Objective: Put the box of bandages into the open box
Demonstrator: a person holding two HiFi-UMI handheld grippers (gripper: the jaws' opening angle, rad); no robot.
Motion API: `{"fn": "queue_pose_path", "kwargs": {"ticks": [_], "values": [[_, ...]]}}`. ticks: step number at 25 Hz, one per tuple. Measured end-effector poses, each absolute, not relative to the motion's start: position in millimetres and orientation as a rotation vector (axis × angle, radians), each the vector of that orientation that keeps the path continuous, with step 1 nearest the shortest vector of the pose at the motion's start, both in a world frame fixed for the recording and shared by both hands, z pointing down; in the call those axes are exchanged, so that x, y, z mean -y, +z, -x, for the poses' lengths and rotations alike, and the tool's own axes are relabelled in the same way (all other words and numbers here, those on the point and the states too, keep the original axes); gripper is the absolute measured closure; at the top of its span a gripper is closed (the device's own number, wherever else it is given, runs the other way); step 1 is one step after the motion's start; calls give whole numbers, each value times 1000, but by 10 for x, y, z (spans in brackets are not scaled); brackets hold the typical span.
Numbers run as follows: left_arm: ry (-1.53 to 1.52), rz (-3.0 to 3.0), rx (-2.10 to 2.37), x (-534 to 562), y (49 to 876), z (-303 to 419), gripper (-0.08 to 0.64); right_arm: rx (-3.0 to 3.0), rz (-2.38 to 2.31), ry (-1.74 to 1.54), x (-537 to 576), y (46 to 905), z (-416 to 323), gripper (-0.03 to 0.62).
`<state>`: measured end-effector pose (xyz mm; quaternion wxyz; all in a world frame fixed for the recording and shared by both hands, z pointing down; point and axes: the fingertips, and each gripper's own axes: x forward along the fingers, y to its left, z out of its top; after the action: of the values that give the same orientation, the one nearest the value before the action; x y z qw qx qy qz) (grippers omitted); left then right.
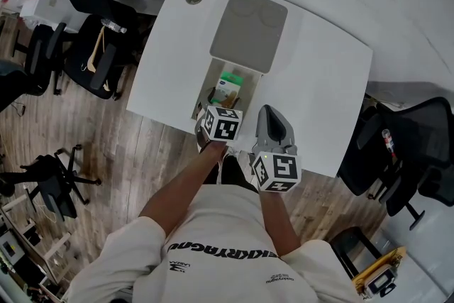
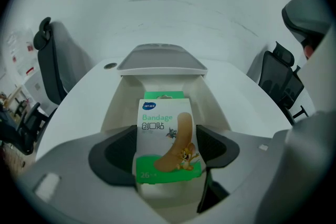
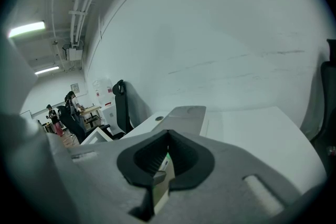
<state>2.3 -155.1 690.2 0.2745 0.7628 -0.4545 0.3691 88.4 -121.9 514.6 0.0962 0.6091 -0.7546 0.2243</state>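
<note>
Fingers [image 2: 118, 157] of the left gripper [image 2: 167, 136] being pressed against both sides of the bandage box [image 2: 167, 139], it being held upright between them over the hollow of the open box [image 2: 212, 102], fingers [image 3: 149, 157] of the right gripper [image 3: 168, 134] being held together, empty.

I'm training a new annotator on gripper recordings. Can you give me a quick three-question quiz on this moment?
1. True or false: the left gripper holds the bandage box.
2. The lid of the open box is: A) green, B) grey, C) red.
3. Fill in: the right gripper grips ____.

Key: 1 true; 2 B; 3 nothing.
</note>
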Motion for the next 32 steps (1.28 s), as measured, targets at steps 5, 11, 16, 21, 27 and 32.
{"fn": "queue_pose_path", "kwargs": {"ticks": [5,11,16,21,27,32], "values": [[1001,-2044,1215,1567,6953,-29,195,2235,-1811,682,1219,5161,-888,594],[1007,-2034,1202,1554,7006,-26,195,2225,-1818,682,1218,5172,-915,594],[1012,-2029,1199,1570,7038,-40,193,2218,-1819,681,1218,5189,-946,594],[1008,-2019,1201,1581,7043,-35,193,2220,-1817,680,1208,5184,-933,594],[1004,-2018,1204,1584,7043,-56,192,2221,-1812,682,1200,5190,-941,594],[988,-2019,1216,1597,7037,-47,190,2219,-1814,685,1203,5204,-940,594]]}}
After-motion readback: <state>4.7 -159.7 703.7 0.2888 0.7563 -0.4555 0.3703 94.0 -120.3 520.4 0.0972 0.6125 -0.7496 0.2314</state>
